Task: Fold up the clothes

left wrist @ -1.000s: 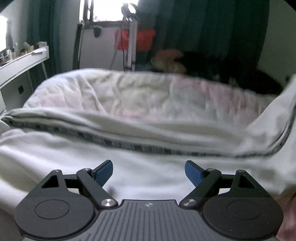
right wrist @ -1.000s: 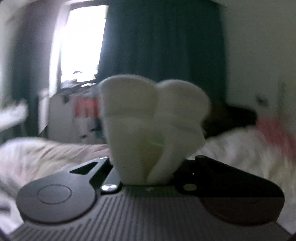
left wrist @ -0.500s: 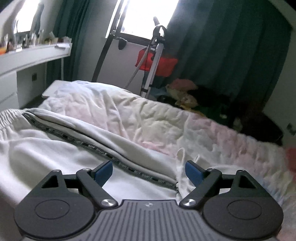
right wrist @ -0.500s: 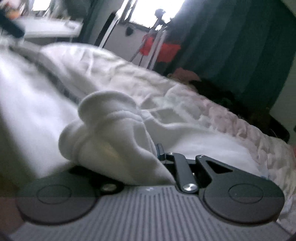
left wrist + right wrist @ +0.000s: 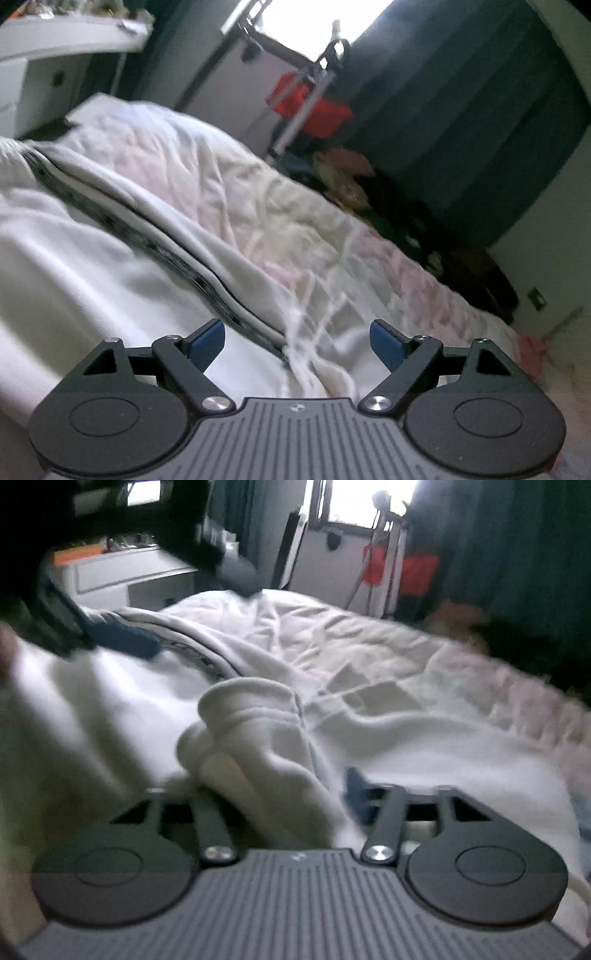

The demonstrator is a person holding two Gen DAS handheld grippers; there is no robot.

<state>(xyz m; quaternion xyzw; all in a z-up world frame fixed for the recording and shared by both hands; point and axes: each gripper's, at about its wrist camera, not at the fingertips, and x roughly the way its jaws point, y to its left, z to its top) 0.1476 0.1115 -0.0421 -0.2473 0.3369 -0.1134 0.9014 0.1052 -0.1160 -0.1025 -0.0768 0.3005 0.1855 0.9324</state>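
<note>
White trousers (image 5: 74,266) spread flat on the bed (image 5: 229,192), probably for folding. Right gripper (image 5: 295,794) opening, bunched cuff (image 5: 251,716) between its jaws, likely dropping it onto the trousers. Left gripper (image 5: 297,341) spread wide and empty over the dark side stripe (image 5: 147,236).

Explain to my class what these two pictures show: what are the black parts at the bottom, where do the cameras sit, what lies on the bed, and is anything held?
No robot works here. A person holds a hand tool with two fingers in each hand, and a camera on each tool looks forward along them. The black parts are those tools.

In the left wrist view, the left gripper is open and empty above white trousers with a dark side stripe. They lie on a pale quilt on a bed.

In the right wrist view, the right gripper is opening; a bunched trouser cuff sits between its jaws, seemingly being released.
</note>
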